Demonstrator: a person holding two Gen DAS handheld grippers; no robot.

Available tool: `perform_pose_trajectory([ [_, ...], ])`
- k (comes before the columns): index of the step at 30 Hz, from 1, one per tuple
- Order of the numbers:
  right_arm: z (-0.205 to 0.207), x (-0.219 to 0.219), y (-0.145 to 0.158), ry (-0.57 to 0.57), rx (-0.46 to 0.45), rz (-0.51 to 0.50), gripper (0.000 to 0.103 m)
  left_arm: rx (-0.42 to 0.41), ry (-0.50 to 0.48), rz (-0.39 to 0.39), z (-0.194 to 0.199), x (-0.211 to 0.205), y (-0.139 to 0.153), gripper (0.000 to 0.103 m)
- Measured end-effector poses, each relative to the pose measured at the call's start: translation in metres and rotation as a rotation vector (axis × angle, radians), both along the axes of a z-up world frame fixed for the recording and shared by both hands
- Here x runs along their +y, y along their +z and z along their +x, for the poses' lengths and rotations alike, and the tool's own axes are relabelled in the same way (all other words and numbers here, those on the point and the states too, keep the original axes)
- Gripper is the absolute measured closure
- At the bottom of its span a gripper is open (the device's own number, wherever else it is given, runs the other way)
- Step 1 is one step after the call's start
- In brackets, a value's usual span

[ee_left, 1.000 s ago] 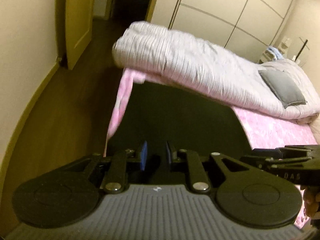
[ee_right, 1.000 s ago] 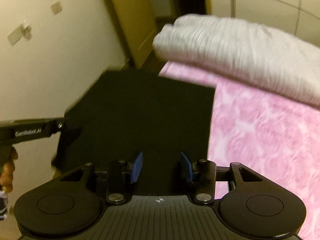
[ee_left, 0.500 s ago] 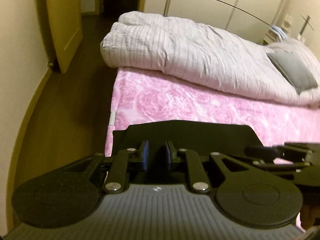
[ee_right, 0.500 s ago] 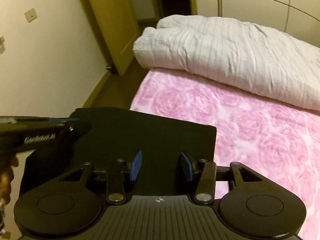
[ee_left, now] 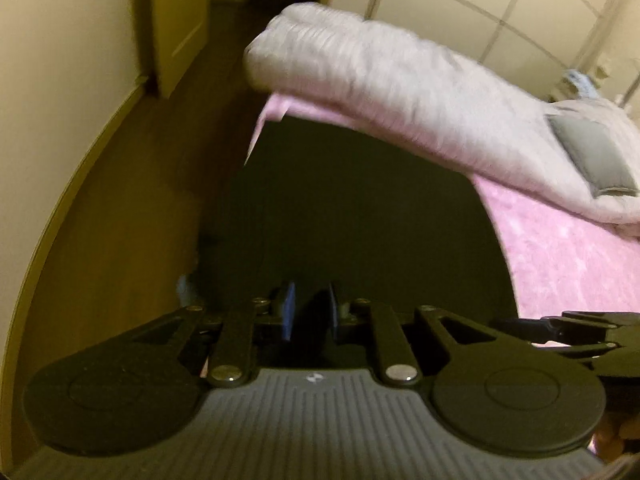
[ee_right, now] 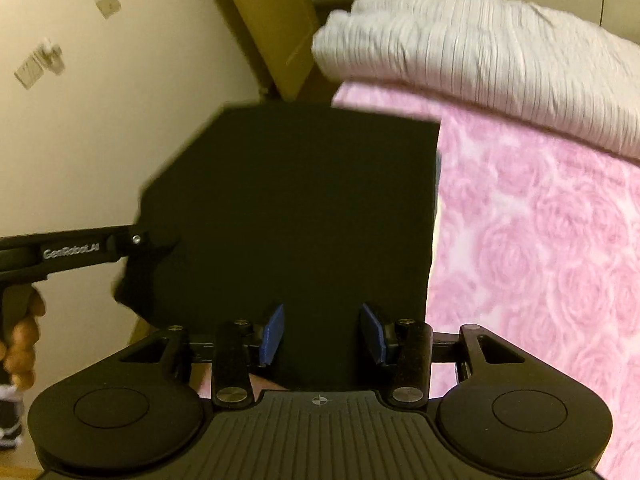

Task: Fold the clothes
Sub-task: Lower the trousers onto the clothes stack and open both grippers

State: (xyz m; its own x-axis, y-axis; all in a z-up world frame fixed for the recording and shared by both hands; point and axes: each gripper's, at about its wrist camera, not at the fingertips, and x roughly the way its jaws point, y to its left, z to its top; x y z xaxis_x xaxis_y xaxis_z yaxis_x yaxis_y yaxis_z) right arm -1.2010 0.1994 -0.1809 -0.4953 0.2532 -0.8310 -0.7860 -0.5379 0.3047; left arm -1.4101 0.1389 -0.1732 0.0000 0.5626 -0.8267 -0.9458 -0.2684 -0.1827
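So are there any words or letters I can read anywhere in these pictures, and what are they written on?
"GenRobot.AI": white letters on the side of the left gripper, seen in the right wrist view; slightly blurred but readable.

Small white logo mark, no letters, on the grey ribbed body of the left gripper, left wrist view.

Small round crosshair mark, no letters, on the ribbed body of the right gripper.

Nothing readable on the black garment, the pink rose blanket or the wall plates.

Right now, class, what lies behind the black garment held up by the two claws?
Behind the flat black fabric garment, the pink rose-patterned bedspread shows at its right edge; the bed's near corner is covered.
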Motion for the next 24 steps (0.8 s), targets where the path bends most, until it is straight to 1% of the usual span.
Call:
perform_pose_trajectory([
  [1, -0.002, -0.002, -0.005, 0.005, -0.01, -0.002, 0.056, 0.013, 0.018, 0.003, 0.003, -0.004, 0.005, 0.09],
  [2, -0.001, -0.005, 0.001, 0.011, 0.001, 0.014, 0.056, 0.026, 0.035, 0.007, 0.005, -0.007, 0.009, 0.09],
  [5, 0.007, -0.017, 0.023, 0.031, 0.05, 0.065, 0.056, 0.054, 0.072, 0.036, 0.018, -0.025, 0.032, 0.077],
  [6, 0.011, -0.022, 0.029, 0.034, 0.061, 0.07, 0.056, 0.061, 0.084, 0.042, 0.024, -0.032, 0.039, 0.075],
  [9, 0.023, -0.037, 0.035, 0.049, 0.037, 0.056, 0.056, 0.078, 0.127, 0.032, 0.042, -0.055, 0.049, 0.072],
  [13, 0.041, -0.058, 0.029, 0.073, 0.004, 0.018, 0.056, 0.093, 0.176, 0.017, 0.071, -0.085, 0.057, 0.071],
  [16, 0.058, -0.074, 0.031, 0.083, 0.004, 0.02, 0.056, 0.126, 0.193, 0.016, 0.099, -0.103, 0.065, 0.071],
  [19, 0.078, -0.085, 0.039, 0.103, 0.026, 0.028, 0.056, 0.159, 0.21, 0.015, 0.127, -0.122, 0.073, 0.071],
  [24, 0.112, -0.1, 0.06, 0.179, 0.059, 0.059, 0.056, 0.199, 0.255, 0.023, 0.177, -0.149, 0.089, 0.071],
])
